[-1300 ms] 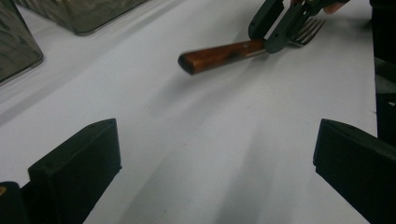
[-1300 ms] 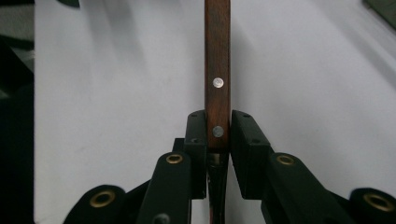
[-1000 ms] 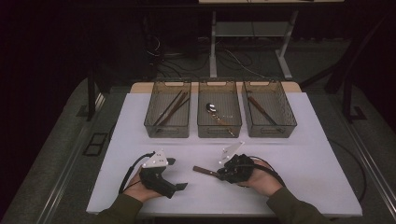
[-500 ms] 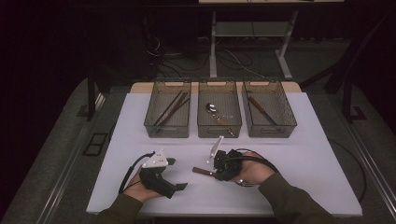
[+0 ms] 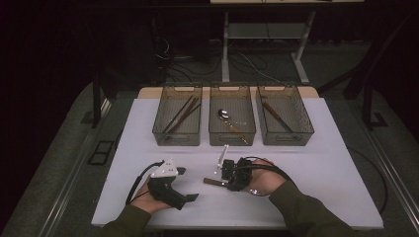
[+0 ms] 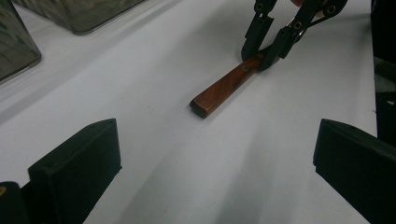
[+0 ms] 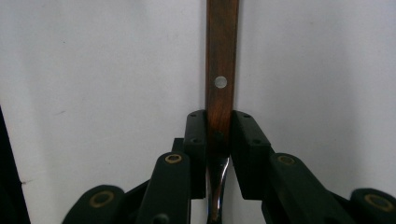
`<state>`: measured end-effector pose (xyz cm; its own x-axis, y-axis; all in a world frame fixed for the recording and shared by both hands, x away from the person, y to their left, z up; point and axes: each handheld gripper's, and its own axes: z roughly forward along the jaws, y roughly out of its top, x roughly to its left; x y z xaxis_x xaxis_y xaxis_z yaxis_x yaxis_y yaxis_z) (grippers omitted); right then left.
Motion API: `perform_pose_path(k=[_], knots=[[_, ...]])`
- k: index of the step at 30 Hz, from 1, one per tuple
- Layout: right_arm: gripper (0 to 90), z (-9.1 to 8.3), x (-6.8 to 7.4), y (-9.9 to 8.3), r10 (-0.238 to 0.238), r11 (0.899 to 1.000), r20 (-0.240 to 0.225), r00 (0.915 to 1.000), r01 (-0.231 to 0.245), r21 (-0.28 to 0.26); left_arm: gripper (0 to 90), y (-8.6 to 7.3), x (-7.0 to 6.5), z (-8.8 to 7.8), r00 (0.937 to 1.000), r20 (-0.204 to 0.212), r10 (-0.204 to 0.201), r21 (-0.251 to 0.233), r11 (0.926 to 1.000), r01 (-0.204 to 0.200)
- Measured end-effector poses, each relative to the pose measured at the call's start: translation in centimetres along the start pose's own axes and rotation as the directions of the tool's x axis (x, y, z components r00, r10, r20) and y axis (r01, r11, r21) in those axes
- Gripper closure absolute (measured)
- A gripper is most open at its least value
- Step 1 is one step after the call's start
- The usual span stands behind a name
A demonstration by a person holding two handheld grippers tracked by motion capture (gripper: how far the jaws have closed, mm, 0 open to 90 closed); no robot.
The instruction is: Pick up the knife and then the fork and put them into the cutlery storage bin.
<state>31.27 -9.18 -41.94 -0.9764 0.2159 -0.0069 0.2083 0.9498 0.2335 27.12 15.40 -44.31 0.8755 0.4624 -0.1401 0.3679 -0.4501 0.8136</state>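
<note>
Fingers (image 7: pixel 196 140) of the right gripper (image 5: pixel 228 174) pinch a wooden-handled utensil (image 6: pixel 224 86) lying flat, handle pointing toward the wide-open left gripper (image 5: pixel 190 197).

Three clear bins are standing in a row along the far side of the white tabletop (image 5: pixel 321 168), just beside one another. Left bin (image 5: pixel 163 129): long brown sticks (image 5: pixel 182 113) are lying slantwise inside. Middle bin (image 5: pixel 232 136): a metal spoon (image 5: pixel 224 114) is lying with its bowl toward the far end. Right bin (image 5: pixel 301 129): a brown-handled piece (image 5: pixel 274 114) is resting diagonally; its kind cannot be told. Beyond the tabletop, cables (image 5: pixel 247 61) are trailing over the dark floor around a pale frame (image 5: pixel 226 49). A dark panel (image 5: pixel 101 152) is lying on the floor at left.
</note>
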Motion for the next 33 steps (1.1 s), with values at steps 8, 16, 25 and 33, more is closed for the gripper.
perform_pose_path(k=[8,16,25,33], knots=[[76.7,-0.7,-0.6,-1.2,0.053,0.997,0.000,0.9986,-0.053,-0.063,0.0,0.0,0.0,0.0,1.0000,-0.001,0.001,0.000,1.0000,-0.001],[76.7,-2.2,-2.1,-3.0,0.132,0.978,-0.008,0.9912,-0.132,-0.163,0.0,0.0,0.0,0.0,1.0000,0.000,-0.002,0.000,1.0000,0.002],[76.7,-4.6,-3.4,-5.1,0.206,0.943,-0.007,0.9785,-0.201,-0.267,0.0,0.0,0.0,0.0,1.0000,0.000,-0.005,0.001,1.0000,0.005],[76.6,-6.8,-4.4,-7.1,0.282,0.890,-0.021,0.9591,-0.270,-0.367,0.0,0.0,0.0,0.0,1.0000,0.000,-0.004,0.002,1.0000,0.004]])
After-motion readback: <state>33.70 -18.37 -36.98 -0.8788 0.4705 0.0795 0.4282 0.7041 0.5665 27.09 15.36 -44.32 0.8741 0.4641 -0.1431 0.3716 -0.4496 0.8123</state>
